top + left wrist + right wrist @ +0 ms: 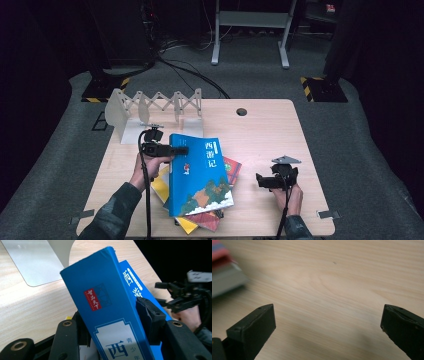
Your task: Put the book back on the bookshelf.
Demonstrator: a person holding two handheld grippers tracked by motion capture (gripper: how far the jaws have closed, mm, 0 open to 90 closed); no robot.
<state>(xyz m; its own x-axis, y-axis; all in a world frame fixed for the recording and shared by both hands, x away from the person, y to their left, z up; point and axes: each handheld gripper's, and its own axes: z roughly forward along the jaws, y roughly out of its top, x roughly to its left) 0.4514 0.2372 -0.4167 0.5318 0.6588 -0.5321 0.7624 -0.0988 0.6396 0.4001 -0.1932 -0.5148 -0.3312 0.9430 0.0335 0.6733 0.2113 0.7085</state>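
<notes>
Currently, status by item:

Left gripper (113, 322): jaws clamped on the spine of the blue book (197, 172), one pad (150, 316) on the cover side, the other behind it.

Blue book: top of the book stack (200, 217), mid-table, spine edge tipped up off the pile toward the left gripper.

Right gripper (264, 180): jaws wide apart, nothing between them; it sits low over bare table (332, 277), well apart from the stack.

Rack (155, 102): white folding book rack at the far left of the table, on a grey base plate (32, 262). Slots look empty, no book in any of them.

Risk, slip: grip sits near one end of the spine, so the book's weight hangs off to one side. I judge it can pivot or slide out between the pads once lifted.

Risk, stack: the books under it are fanned out crooked. Dragging the blue one could pull them toward the near table edge.

Risk, rack: it looks light. Pushing a tilted book into a slot could shove or fold it.

Risk, right side: no support under the free end at present.
</notes>
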